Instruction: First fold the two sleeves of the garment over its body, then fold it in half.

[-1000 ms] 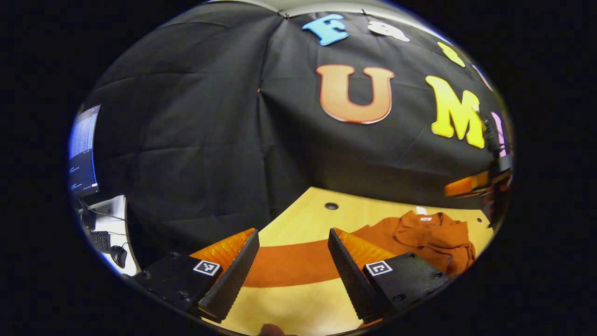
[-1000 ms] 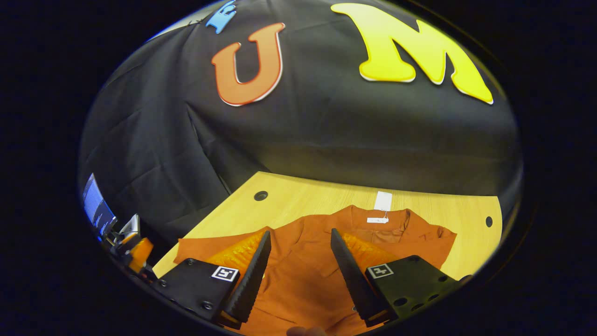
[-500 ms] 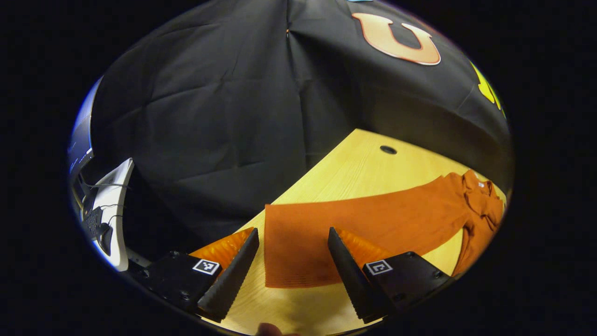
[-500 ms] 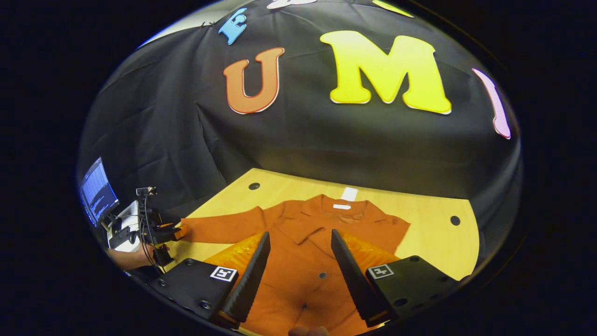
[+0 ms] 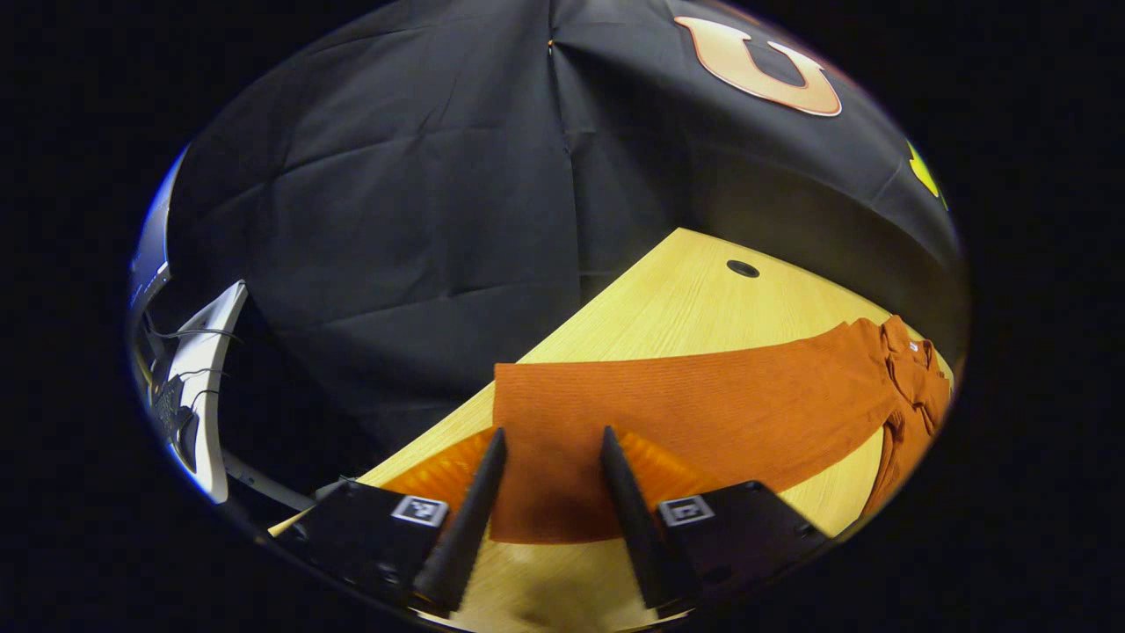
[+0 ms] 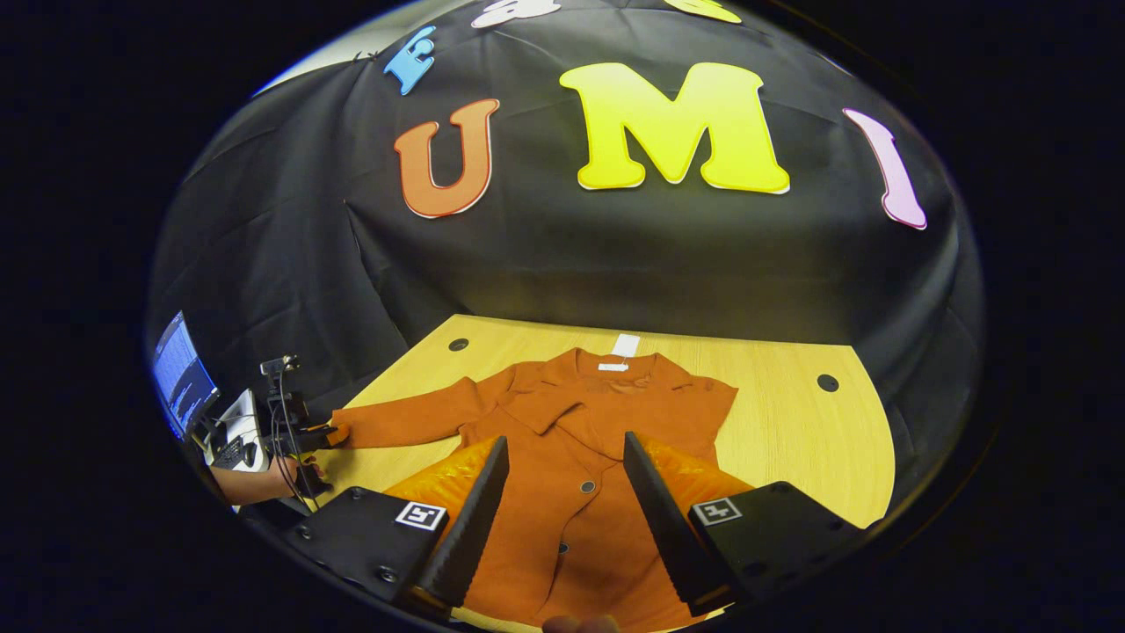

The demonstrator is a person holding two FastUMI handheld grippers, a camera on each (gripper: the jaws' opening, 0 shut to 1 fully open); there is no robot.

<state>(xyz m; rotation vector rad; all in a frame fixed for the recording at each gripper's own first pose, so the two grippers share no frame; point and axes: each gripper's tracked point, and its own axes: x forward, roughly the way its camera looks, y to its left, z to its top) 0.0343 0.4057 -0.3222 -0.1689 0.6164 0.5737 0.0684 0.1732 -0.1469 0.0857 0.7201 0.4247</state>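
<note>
Black ribbed fingers of the left tongs (image 5: pixel 547 519) stand apart, straddling the cuff end of the sleeve (image 5: pixel 685 413), which lies flat on the worktop (image 5: pixel 668 290); nothing is clamped. The right tongs (image 6: pixel 562 519) are also apart, hovering over the buttoned front of the garment (image 6: pixel 580 440) without gripping it.

The garment lies spread on the worktop, collar toward the booth wall. One sleeve extends sideways to the worktop's edge, where the left tongs and the holding hand (image 6: pixel 264 482) appear in the right gripper view. The other sleeve looks already folded in, though that is not certain.

Risks, as judged:
- The cuff sits at the worktop's edge; a shallow pinch could catch one layer only, or slip off.
- Lifting the sleeve too fast could drag the body and skew it, since nothing pins it down.
- A white tag (image 6: pixel 626 345) at the collar could be caught under the fold.

A monitor (image 6: pixel 180 374) and cabled equipment (image 5: pixel 198 387) stand beside the worktop, clear of the fold path.
</note>
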